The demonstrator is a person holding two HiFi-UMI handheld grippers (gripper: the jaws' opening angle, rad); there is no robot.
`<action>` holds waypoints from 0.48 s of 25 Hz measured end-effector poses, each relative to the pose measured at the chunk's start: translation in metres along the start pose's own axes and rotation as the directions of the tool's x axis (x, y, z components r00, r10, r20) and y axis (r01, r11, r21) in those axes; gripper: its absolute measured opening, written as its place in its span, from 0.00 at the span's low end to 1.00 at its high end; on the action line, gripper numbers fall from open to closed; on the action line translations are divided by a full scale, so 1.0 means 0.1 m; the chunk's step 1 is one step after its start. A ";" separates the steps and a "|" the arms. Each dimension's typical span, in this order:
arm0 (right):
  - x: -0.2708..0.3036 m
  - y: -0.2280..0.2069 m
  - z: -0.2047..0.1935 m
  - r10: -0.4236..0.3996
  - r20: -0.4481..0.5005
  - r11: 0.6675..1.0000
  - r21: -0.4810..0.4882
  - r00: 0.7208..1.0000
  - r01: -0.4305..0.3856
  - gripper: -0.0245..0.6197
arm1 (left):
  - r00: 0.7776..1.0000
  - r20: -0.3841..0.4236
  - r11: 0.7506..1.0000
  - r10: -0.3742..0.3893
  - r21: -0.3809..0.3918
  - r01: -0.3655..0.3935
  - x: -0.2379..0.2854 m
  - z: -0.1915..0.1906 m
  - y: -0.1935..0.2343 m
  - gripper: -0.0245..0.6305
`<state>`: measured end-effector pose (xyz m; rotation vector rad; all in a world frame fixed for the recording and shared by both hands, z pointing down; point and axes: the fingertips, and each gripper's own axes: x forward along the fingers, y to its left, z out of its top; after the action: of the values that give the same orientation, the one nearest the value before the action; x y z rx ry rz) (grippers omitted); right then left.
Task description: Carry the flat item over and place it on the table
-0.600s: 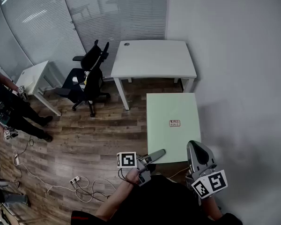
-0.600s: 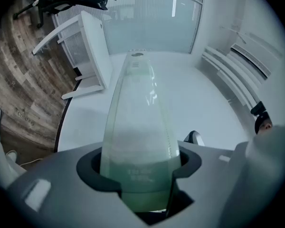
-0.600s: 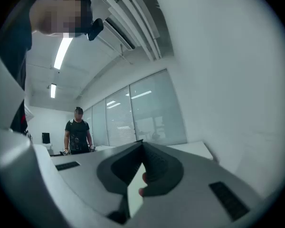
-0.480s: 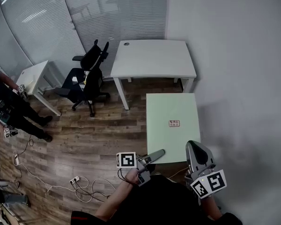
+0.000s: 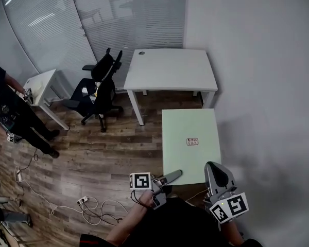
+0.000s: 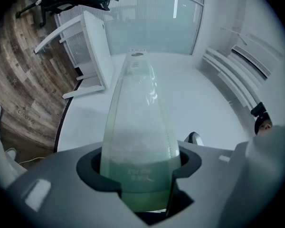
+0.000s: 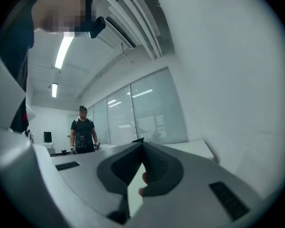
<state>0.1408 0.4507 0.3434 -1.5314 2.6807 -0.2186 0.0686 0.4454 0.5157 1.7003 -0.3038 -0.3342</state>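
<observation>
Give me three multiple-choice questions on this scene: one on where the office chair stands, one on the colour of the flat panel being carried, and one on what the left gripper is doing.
1. In the head view, where does the black office chair stand relative to the white table?
A. to its left
B. to its right
C. on top of it

2. What colour is the flat panel?
A. red
B. pale green
C. black

3. What state is the left gripper in?
A. open and empty
B. shut on the flat panel
C. shut on a cable

Answers:
1 A: the chair stands on the wooden floor off the table's left side.
2 B: the panel is pale green, with one small label on it.
3 B: the left gripper view shows the panel running out from between its jaws.
</observation>
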 end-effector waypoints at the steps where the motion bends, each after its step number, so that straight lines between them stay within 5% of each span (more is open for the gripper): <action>1: 0.00 0.00 0.00 0.001 0.000 1.000 0.000 1.000 -0.001 0.04 | 1.000 -0.003 1.000 0.004 0.004 -0.004 0.00 0.00 0.00 0.46; 12: -0.01 -0.01 -0.07 0.021 0.018 0.999 0.032 1.000 -0.021 0.04 | 1.000 -0.001 1.000 0.002 0.025 -0.002 0.01 0.01 0.02 0.46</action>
<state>0.1409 0.4515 0.3503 -1.4882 2.6650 -0.2457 0.0687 0.4436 0.5174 1.7247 -0.3098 -0.3291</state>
